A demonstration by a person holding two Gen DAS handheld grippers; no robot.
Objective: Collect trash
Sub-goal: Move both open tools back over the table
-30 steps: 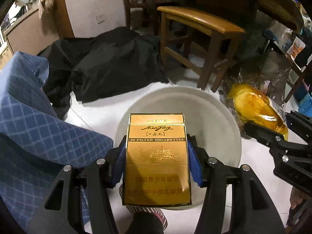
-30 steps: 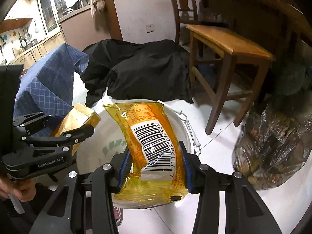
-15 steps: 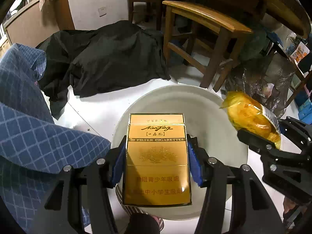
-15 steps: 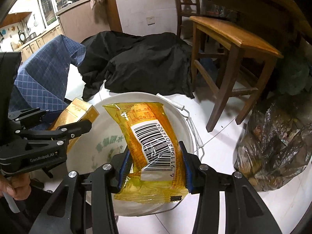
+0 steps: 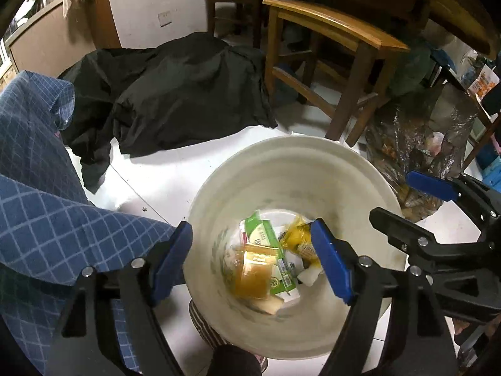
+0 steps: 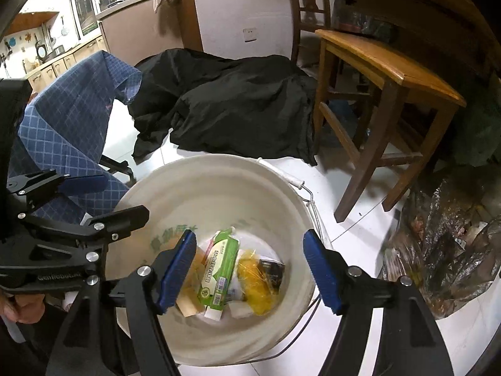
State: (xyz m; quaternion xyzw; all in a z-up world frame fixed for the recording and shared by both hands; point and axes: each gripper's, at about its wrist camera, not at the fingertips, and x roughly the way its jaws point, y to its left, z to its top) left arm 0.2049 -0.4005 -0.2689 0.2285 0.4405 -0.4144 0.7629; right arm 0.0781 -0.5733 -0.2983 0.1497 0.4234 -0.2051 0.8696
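A white bucket [image 5: 281, 144] [image 6: 219, 159] stands on the floor below both grippers. In its bottom lie a gold cigarette pack [image 5: 255, 274] [image 6: 188, 294], a yellow snack bag [image 5: 297, 238] [image 6: 253, 282] and a green carton [image 5: 261, 235] [image 6: 219, 269]. My left gripper [image 5: 250, 224] [image 6: 126, 195] hangs over the bucket's left side, its jaws opening and nothing between them. My right gripper [image 6: 249, 235] [image 5: 391, 194] hangs over the right side, its jaws likewise opening and empty.
A black cloth [image 5: 188, 94] lies on the floor behind the bucket. A wooden stool [image 5: 338, 31] stands at the back right, with a clear bag of rubbish [image 6: 438, 250] on the right. Blue checked fabric [image 5: 37, 188] fills the left side.
Both grippers have opened. The cigarette pack has left the left gripper and the yellow bag the right one; both now lie in the bucket.
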